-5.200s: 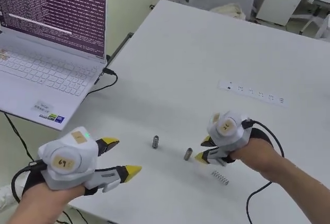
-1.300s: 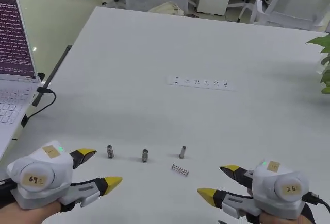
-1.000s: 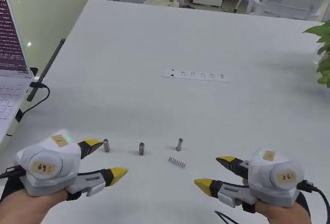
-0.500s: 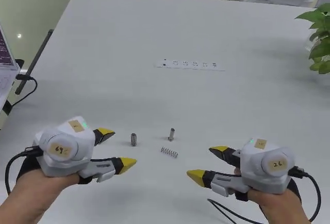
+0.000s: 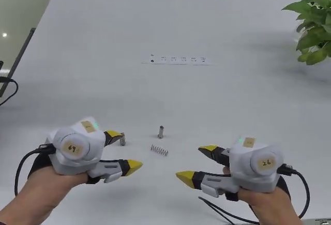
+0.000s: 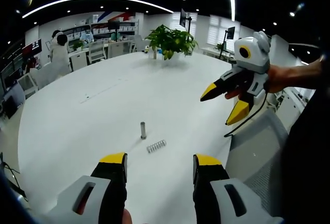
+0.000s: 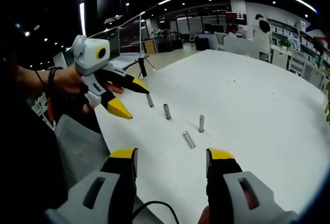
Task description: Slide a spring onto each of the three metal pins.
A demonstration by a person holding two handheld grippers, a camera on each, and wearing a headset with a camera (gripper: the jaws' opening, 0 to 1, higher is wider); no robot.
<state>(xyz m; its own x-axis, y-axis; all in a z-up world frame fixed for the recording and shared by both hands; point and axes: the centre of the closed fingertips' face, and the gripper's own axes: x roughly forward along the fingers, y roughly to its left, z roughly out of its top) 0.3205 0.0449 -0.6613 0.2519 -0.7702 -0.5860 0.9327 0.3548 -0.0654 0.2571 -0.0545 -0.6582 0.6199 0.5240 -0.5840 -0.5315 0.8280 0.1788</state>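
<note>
Three short metal pins stand in a row on the white table (image 5: 232, 106). In the right gripper view two pins carry springs (image 7: 150, 100) (image 7: 167, 111), and the third pin (image 7: 201, 123) is bare. A loose spring (image 5: 159, 150) lies just in front of the bare pin (image 5: 161, 131). My left gripper (image 5: 125, 150) hovers open at the left end of the row, partly covering a sprung pin (image 5: 122, 140). My right gripper (image 5: 195, 162) hangs open and empty, right of the loose spring (image 6: 155, 145) and nearer to me.
A white power strip (image 5: 176, 59) lies further back on the table. A potted plant (image 5: 310, 28) stands at the far right. A black cable (image 5: 217, 212) trails from the right gripper at the near table edge.
The head view has swung right, so the laptop has left the picture. My right gripper has pulled back from the middle pin. My left gripper has edged closer to the row.
</note>
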